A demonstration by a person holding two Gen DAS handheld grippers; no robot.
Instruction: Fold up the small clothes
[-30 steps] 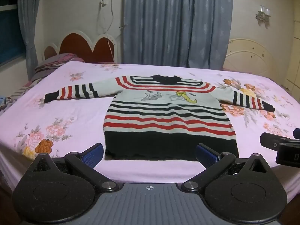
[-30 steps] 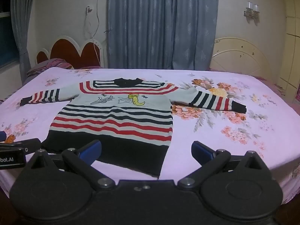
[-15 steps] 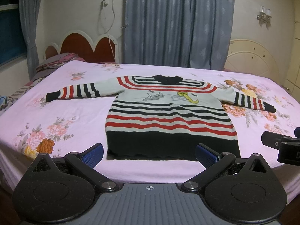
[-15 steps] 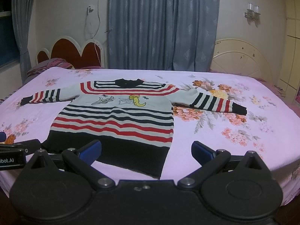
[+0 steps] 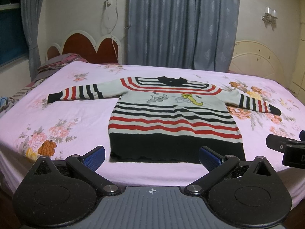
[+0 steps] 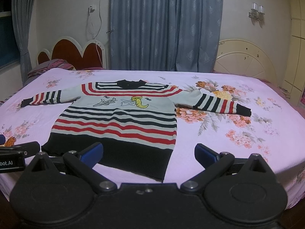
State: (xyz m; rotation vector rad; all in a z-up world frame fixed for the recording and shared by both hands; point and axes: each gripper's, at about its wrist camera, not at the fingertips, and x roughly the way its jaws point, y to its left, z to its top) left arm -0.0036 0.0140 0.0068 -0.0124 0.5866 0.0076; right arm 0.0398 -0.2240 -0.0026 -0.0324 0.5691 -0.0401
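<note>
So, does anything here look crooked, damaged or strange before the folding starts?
Nothing stands out. The striped sweater lies flat and face up on the floral bedsheet, both sleeves spread out to the sides, hem toward the near edge. The left gripper and the right gripper are open and hold nothing.

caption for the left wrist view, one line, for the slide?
Open left claw poised at the bed edge before a striped sweater laid flat, sleeves spread.
</note>
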